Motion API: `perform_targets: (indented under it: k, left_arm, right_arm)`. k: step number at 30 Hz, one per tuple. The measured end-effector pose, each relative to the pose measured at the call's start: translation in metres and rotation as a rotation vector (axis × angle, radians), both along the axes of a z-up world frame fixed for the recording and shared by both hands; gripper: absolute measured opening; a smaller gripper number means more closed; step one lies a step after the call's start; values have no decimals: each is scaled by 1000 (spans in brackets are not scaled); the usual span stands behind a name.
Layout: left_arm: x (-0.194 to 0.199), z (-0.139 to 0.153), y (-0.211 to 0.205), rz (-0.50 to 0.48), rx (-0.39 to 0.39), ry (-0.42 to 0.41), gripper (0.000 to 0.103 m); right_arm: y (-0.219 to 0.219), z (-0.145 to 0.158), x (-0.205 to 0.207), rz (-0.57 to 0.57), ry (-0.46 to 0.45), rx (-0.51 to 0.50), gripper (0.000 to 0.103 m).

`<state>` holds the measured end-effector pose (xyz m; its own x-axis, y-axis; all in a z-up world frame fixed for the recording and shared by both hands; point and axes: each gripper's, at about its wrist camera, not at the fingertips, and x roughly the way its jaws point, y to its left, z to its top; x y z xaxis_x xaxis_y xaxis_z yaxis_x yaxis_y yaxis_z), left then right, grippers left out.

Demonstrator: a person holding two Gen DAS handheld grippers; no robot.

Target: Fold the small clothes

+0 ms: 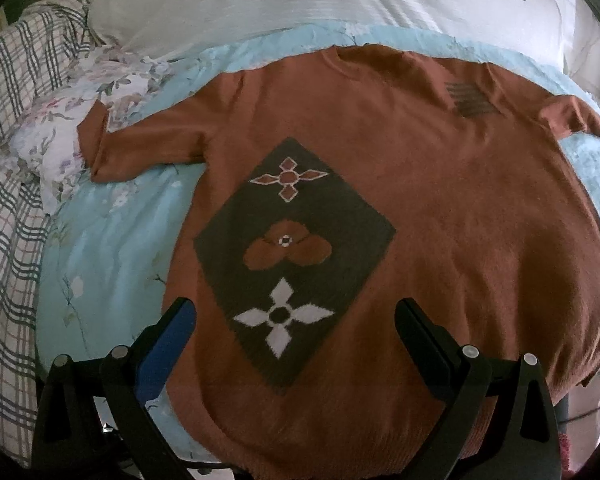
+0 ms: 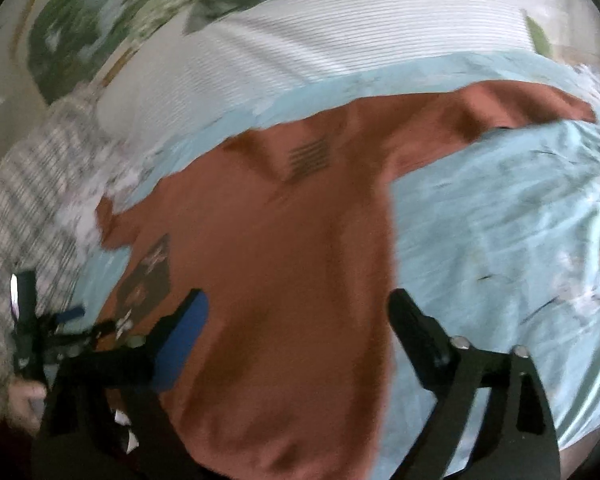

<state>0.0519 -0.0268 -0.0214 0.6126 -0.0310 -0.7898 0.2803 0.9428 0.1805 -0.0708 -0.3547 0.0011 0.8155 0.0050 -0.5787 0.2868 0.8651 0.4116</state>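
Note:
A rust-orange short-sleeved sweater (image 1: 440,208) lies flat and spread out on a light blue floral sheet (image 1: 112,248), with a dark diamond panel of flower shapes (image 1: 296,252) on its front. My left gripper (image 1: 296,320) is open and empty, hovering above the sweater's lower left part near the hem. The sweater also shows in the blurred right wrist view (image 2: 284,264). My right gripper (image 2: 296,316) is open and empty above the sweater's lower right part, its right finger (image 2: 412,324) over the sheet (image 2: 500,232). The left gripper (image 2: 60,328) appears there at far left.
A white ribbed pillow (image 1: 300,4) lies beyond the collar. A floral cloth (image 1: 72,120) and a plaid blanket (image 1: 8,240) lie at the left, under and beside the left sleeve. The sheet extends to the right of the sweater.

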Motion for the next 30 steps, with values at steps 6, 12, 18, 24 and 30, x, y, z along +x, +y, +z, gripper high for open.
perform_targets:
  k: [6, 12, 18, 24, 30]
  left_arm:
    - [10, -5, -13, -12, -15, 47, 100]
    - [22, -11, -29, -26, 9, 99, 100]
    - [36, -21, -50, -45, 49, 154, 100]
    - [49, -26, -67, -63, 45, 179, 100]
    - [55, -33, -77, -79, 47, 200, 100]
  right_arm:
    - [-99, 9, -16, -184, -30, 59, 75]
    - [-228, 11, -22, -447, -46, 140, 75]
    - [-327, -11, -7, -603, -55, 261, 60]
    - [-373, -37, 0, -680, -12, 310, 40]
    - [-364, -19, 12, -581, -40, 222, 8]
